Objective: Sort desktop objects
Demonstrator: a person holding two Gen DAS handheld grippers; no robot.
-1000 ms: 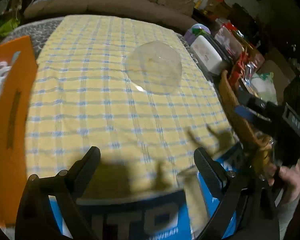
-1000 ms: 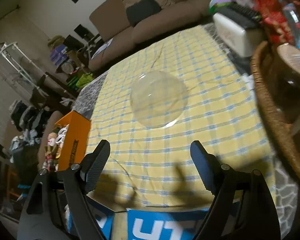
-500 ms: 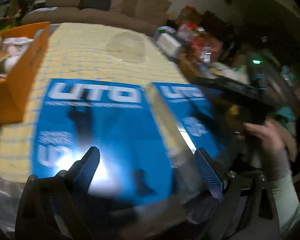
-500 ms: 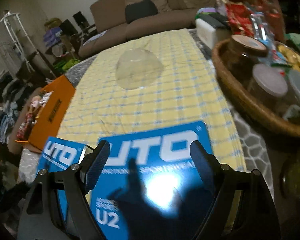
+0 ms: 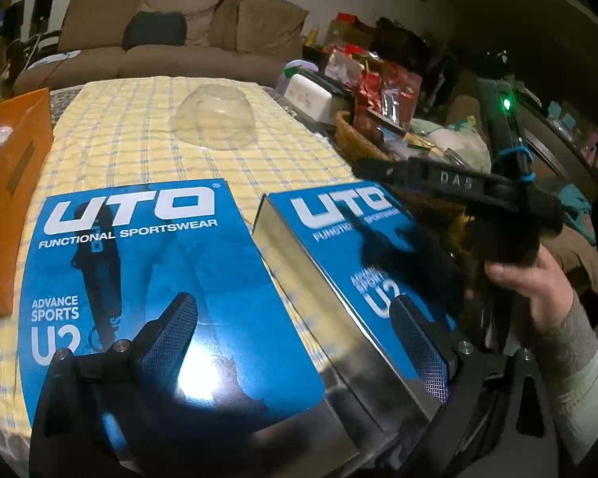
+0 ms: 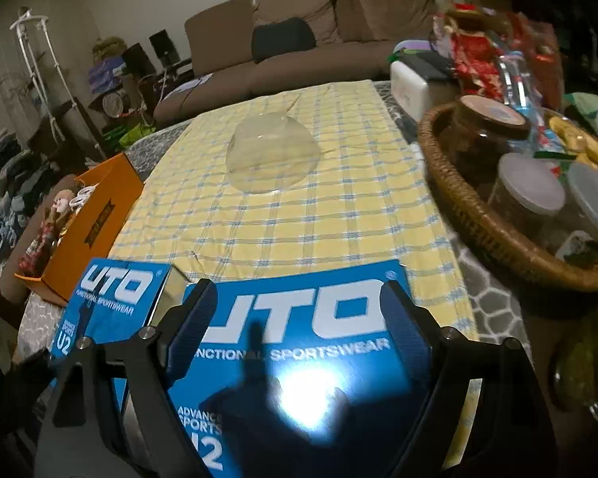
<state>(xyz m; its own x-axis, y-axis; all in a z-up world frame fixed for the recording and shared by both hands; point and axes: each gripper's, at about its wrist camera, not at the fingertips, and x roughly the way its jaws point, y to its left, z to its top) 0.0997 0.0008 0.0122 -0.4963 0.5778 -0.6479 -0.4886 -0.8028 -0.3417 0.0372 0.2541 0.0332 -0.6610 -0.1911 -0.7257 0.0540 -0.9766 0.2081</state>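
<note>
Yellow-and-blue checked cloth covers the table, with a brown sofa across the top of both views. Two glossy blue UTO sportswear boxes fill the lower frame: the left box lies flat, the right box sits just beside it, showing a silvery side wall. Glare from a lamp whitens their lids and my shadows blot the print. My left gripper hangs over both boxes, fingers apart, clamping nothing. My right gripper is spread wide above the right box, pads off it. An upturned clear bowl stands mid-cloth, upper centre. An orange box at the left edge is cut off; a wicker basket of jars runs off right.
</note>
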